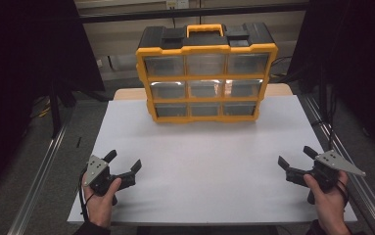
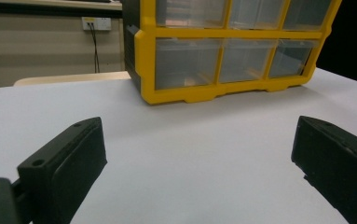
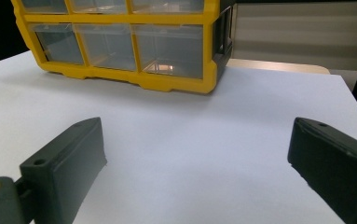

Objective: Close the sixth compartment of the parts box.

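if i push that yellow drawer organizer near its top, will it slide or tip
The drawer organizer stands upright, tall and shallow on a narrow base, so a high push would probably tip it backward. Its clear drawers look mostly empty, so it is likely light. On the smooth white table, a low push should slide it.

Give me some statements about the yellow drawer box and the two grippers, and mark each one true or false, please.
1. The drawer cabinet stands upright at the far side of the table. True.
2. The left gripper is shut on a drawer. False: its jaws are wide open and hold nothing.
3. The cabinet has nine clear drawers in three rows. True.
4. The right gripper touches the cabinet. False: it is near the table's front edge, well apart from it.
5. The carry handle on top is yellow. True.
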Available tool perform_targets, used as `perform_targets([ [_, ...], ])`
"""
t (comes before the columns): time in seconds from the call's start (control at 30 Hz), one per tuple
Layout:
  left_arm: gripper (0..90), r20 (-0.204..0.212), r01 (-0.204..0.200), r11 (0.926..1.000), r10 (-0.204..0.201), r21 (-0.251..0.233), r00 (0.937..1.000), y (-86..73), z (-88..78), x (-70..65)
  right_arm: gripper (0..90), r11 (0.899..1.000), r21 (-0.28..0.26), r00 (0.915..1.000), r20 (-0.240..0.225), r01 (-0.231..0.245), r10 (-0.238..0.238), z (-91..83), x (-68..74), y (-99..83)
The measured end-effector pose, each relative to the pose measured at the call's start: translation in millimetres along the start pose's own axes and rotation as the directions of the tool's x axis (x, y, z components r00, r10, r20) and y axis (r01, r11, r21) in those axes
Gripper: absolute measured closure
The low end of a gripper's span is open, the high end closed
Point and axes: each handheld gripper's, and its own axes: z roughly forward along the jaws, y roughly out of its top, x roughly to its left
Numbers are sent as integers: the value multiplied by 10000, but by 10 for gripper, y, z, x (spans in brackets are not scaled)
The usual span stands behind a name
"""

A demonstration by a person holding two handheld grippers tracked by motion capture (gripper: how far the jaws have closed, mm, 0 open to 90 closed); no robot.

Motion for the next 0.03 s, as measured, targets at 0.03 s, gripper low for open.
perform_targets([
  [0.03,30,-103,-180,9998,181,133,9998,2,2,-1,38,10000,38,10000,-7,-10,10,13,8,2],
])
